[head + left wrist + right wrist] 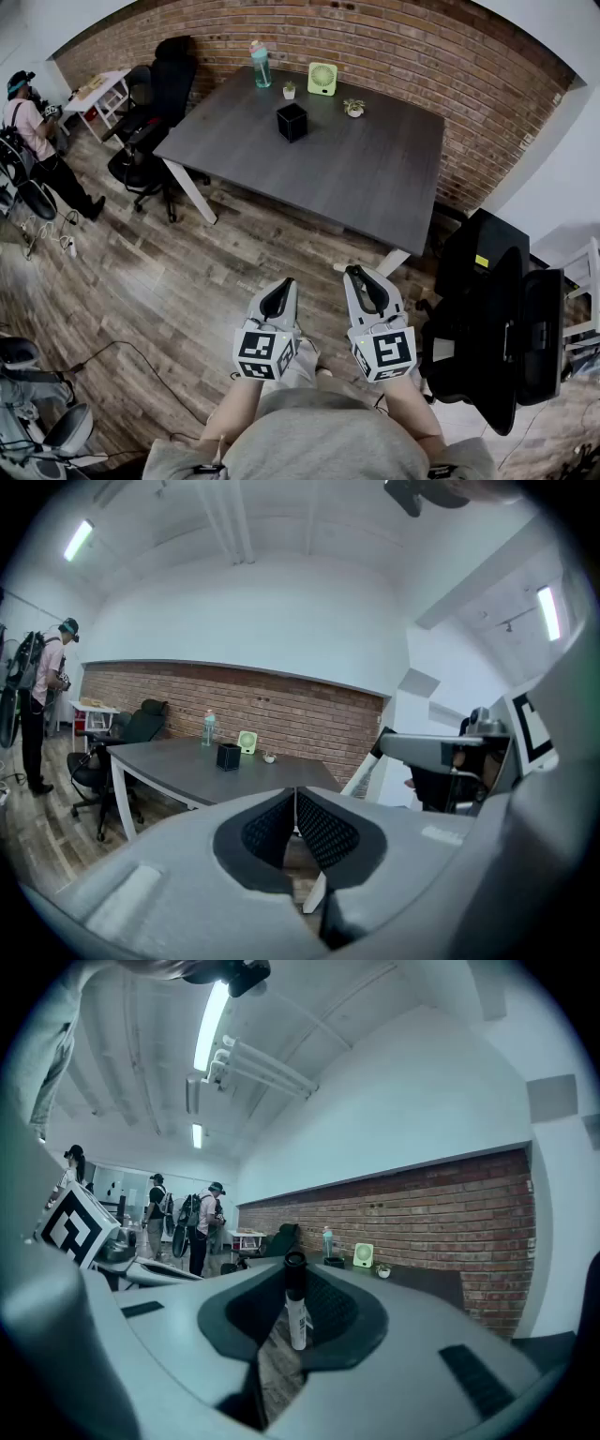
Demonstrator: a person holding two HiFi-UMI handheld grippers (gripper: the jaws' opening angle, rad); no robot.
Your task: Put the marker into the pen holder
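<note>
A black square pen holder stands on the dark grey table, far ahead of both grippers; it also shows small as the pen holder in the left gripper view. My right gripper is shut on a white marker with a black cap, held upright between its jaws. In the head view the right gripper hangs over the wooden floor, short of the table's near edge. My left gripper is beside it, shut with nothing between its jaws, as the left gripper view confirms.
On the table's far side stand a teal bottle, a small green fan and two little plants. Black office chairs sit left of the table, black chairs at my right. A person stands far left.
</note>
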